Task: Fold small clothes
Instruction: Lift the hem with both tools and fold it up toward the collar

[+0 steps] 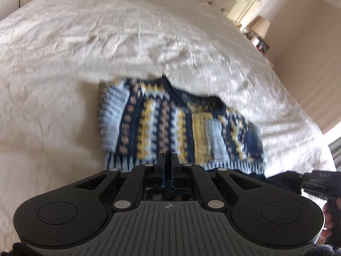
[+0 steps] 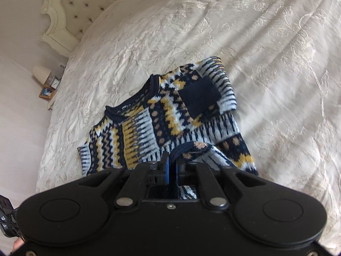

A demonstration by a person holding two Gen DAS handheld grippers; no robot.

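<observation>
Small patterned knit sweater point(image 2: 162, 119), navy, yellow and pale blue, spread on a cream embroidered bedspread point(image 2: 266, 53). Neckline point(image 2: 132, 106) pointing away toward the tufted headboard point(image 2: 85, 2), hem nearest both cameras. Sleeves already laid inward over the body, one ending in a navy cuff point(image 2: 199, 99) on the chest. Long axis running from hem to collar, so straight ahead of both tools and slightly slanted in the right wrist view.

Right gripper point(image 2: 172, 162) clamped on a bunched fold of the hem edge, navy ribbing squeezed between blue-padded fingers point(image 2: 166, 168), that corner lifted off the bed. Left gripper point(image 1: 168, 160) drawn nearly together at the hem in its own view; fabric apparently pinched between the fingers point(image 1: 161, 164), though motion blur leaves that grip less certain. Sweater point(image 1: 181, 125) directly in front of and just beyond both tools, each at its own end of the hem, neither clearly nearer.

Likely step in hand: carrying the hem up and forward toward the collar to halve the garment. Turning point: hem held level between the two grips, travel along the long axis, landing short of the neckline. Risk: uneven lift skewing the fold or dragging the tucked sleeves out.

Beyond the bed: a bedside lamp point(image 2: 41, 72) and a small clock point(image 2: 55, 83) by the wall.
</observation>
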